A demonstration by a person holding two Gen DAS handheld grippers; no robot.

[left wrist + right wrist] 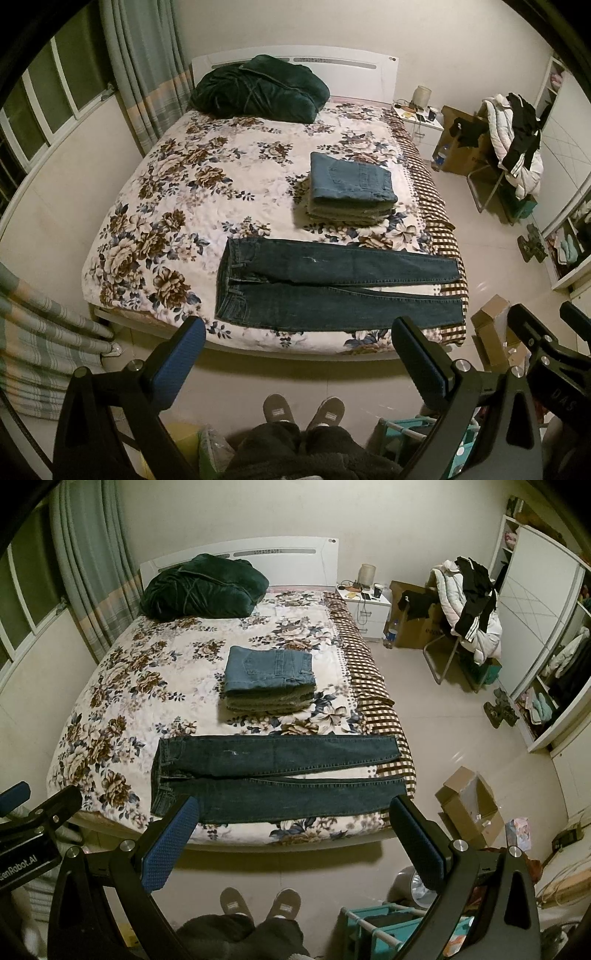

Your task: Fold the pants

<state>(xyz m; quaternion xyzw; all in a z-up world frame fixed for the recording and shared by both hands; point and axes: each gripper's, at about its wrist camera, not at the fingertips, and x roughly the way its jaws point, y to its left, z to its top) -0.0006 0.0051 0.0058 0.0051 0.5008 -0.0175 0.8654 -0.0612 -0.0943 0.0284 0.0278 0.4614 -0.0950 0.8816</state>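
Observation:
Dark blue jeans (332, 284) lie flat across the near edge of the bed, waistband to the left, both legs stretched right; they also show in the right wrist view (273, 775). My left gripper (299, 332) is open and empty, held above the floor in front of the bed's foot. My right gripper (295, 808) is open and empty too, beside it at the same height. The right gripper shows at the right edge of the left wrist view (546, 339).
A stack of folded pants (351, 188) sits on the floral bedspread (184, 192) behind the jeans, also in the right wrist view (269, 679). A dark green blanket (258, 88) lies at the headboard. A cardboard box (469, 805) and a nightstand (365, 609) stand right of the bed. My slippered feet (303, 410) are below.

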